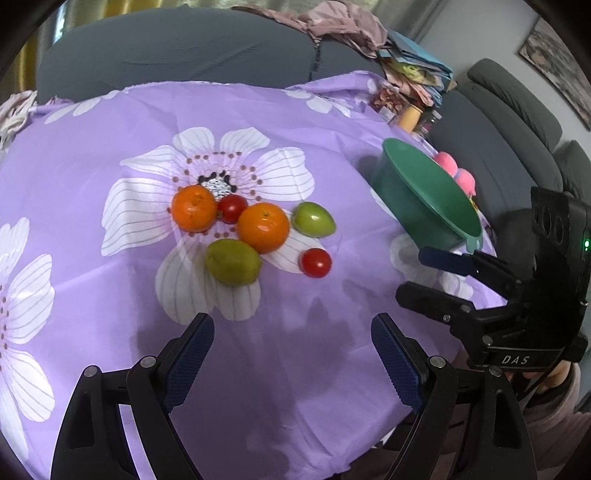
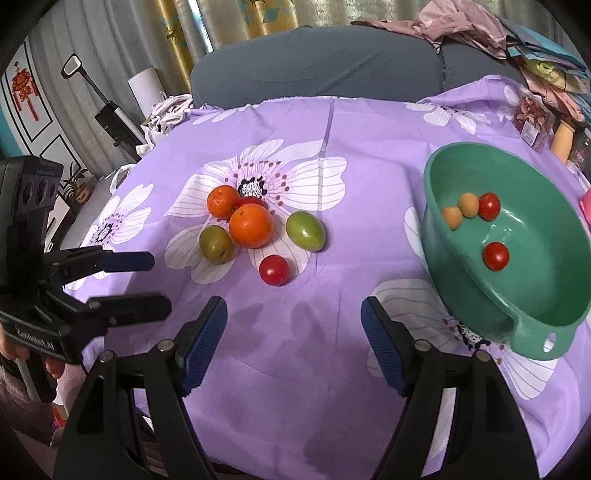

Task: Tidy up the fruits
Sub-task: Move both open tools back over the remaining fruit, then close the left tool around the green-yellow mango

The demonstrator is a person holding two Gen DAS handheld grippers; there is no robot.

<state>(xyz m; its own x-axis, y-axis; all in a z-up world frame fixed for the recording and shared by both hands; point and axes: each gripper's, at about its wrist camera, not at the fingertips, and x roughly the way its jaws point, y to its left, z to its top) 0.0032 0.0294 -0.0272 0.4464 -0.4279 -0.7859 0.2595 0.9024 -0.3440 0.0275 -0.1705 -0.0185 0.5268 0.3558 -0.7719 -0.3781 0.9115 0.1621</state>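
Left wrist view puts the loose fruit in front of you, gathered on the big white flower printed near the middle of the purple tablecloth (image 1: 110, 122). One orange (image 1: 194, 208) sits at the flower's dark centre, and a small red tomato (image 1: 232, 208) is wedged between it and a second orange (image 1: 263, 227). A green fruit (image 1: 232, 261) lies just beside that second orange on the side nearer you, another green fruit (image 1: 313, 219) lies just past it toward the basin, and a lone tomato (image 1: 315, 262) rests a little apart, nearest the table's front edge.

The green basin (image 2: 443, 280) stands near the right edge of the table. From the right wrist view you can see inside it: two tomatoes (image 2: 496, 256) and two small tan-orange fruits (image 2: 451, 217), with one tomato touching the tan pair and the other lying apart, lower in the bowl.

Your left gripper (image 1: 291, 354) hangs above bare cloth short of the fruit, its blue pads spread wide with nothing between them. Your right gripper (image 2: 293, 338) is parted too, somewhat less widely, also empty and over bare cloth, with the lone tomato just ahead of it.

Beyond the far edge of the table is a grey sofa (image 2: 295, 62) with crumpled pink cloth (image 2: 458, 26) on its back. Near the table's far right corner stand some packets and jars, too small to make out.
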